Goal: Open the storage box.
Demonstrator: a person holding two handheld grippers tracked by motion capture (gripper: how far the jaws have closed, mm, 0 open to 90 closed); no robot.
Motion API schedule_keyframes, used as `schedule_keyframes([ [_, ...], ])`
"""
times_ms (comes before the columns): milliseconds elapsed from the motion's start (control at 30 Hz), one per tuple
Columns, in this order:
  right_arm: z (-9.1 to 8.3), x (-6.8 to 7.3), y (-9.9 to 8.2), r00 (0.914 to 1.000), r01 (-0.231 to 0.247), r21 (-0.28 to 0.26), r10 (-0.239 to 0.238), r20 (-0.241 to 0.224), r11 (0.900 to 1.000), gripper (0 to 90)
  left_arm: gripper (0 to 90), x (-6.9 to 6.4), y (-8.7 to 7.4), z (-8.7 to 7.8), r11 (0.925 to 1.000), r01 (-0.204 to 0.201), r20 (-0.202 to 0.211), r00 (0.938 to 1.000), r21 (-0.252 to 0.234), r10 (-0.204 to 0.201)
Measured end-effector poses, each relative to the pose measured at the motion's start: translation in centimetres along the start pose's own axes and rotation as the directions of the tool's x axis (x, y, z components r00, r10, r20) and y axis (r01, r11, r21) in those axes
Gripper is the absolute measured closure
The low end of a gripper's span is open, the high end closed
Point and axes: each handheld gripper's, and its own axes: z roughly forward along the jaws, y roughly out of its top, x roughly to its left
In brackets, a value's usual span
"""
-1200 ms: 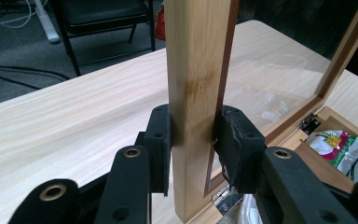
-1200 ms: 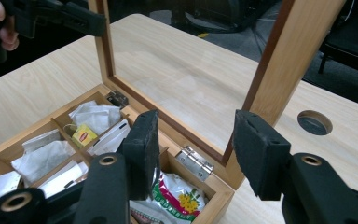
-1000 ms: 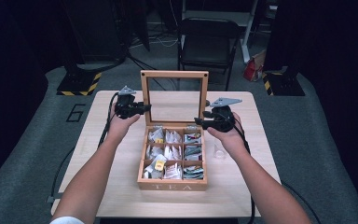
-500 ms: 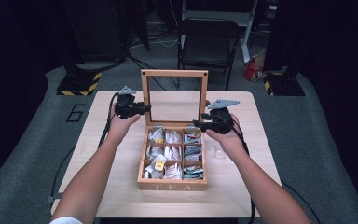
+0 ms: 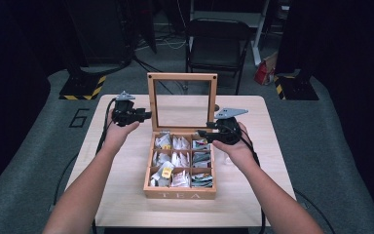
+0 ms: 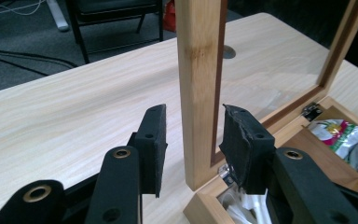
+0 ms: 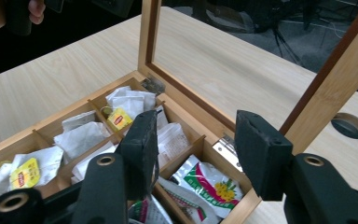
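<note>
A wooden tea box (image 5: 180, 187) sits mid-counter (image 5: 126, 195) with its glass-paned lid (image 5: 182, 76) standing upright on the far-side hinges, so the lid's left post (image 6: 199, 88) runs vertically. The left gripper (image 5: 146, 115) is at that post: in the left gripper view the post rises straight up between the two pads, a visible gap on each side, so the jaws straddle it without pressing — they have just been opening, and the post is between them but loose. The right gripper (image 5: 202, 133) hovers over the far right corner of the box, its jaws about half open and holding nothing; in the right gripper view they frame the far right compartment, where a green-and-white sachet (image 7: 212, 182) lies just below and between the pads. The compartments to the left hold white tea bags (image 7: 81, 137), some with yellow tags. The relation that matters: the lid post lies dead ahead of the left jaws and upright, across their closing line, so backing straight off should clear it without knocking the lid. The right hand is plainly the nearer to the sachets — they lie flat below its jaws, so a pick would likely mean tipping down into the compartment.
</note>
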Motion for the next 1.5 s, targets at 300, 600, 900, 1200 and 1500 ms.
schedule_keyframes([
  [300, -0.3, 1.5, -0.4, 0.9992, 0.033, 0.010, -0.033, -0.023, 0.9994, 46.0, 59.0, -0.7, 0.0, -2.1, 0.9990, -0.028, 0.013, 0.9995, -0.034, 0.029],
  [600, -0.4, 3.5, -0.8, 0.9957, 0.067, 0.024, -0.065, -0.066, 0.9975, 46.9, 52.7, -1.7, 0.0, -3.5, 0.9985, -0.046, 0.023, 0.9987, -0.029, 0.047],
  [900, 0.1, 5.2, -1.6, 0.9874, 0.126, 0.046, -0.121, -0.102, 0.9910, 52.0, 52.2, -2.6, -0.7, -4.0, 0.9978, -0.053, 0.032, 0.9980, -0.040, 0.054],
  [1200, 0.8, 6.6, -2.4, 0.9816, 0.122, 0.047, -0.114, -0.154, 0.9913, 56.8, 52.2, -2.6, -1.6, -4.6, 0.9987, -0.041, 0.036, 0.9985, -0.030, 0.042],
  [1500, 2.4, 7.8, -3.2, 0.9726, 0.114, 0.083, -0.094, -0.212, 0.9900, 59.7, 52.3, -2.3, -2.4, -5.2, 0.9988, -0.036, 0.031, 0.9989, -0.032, 0.037],
])
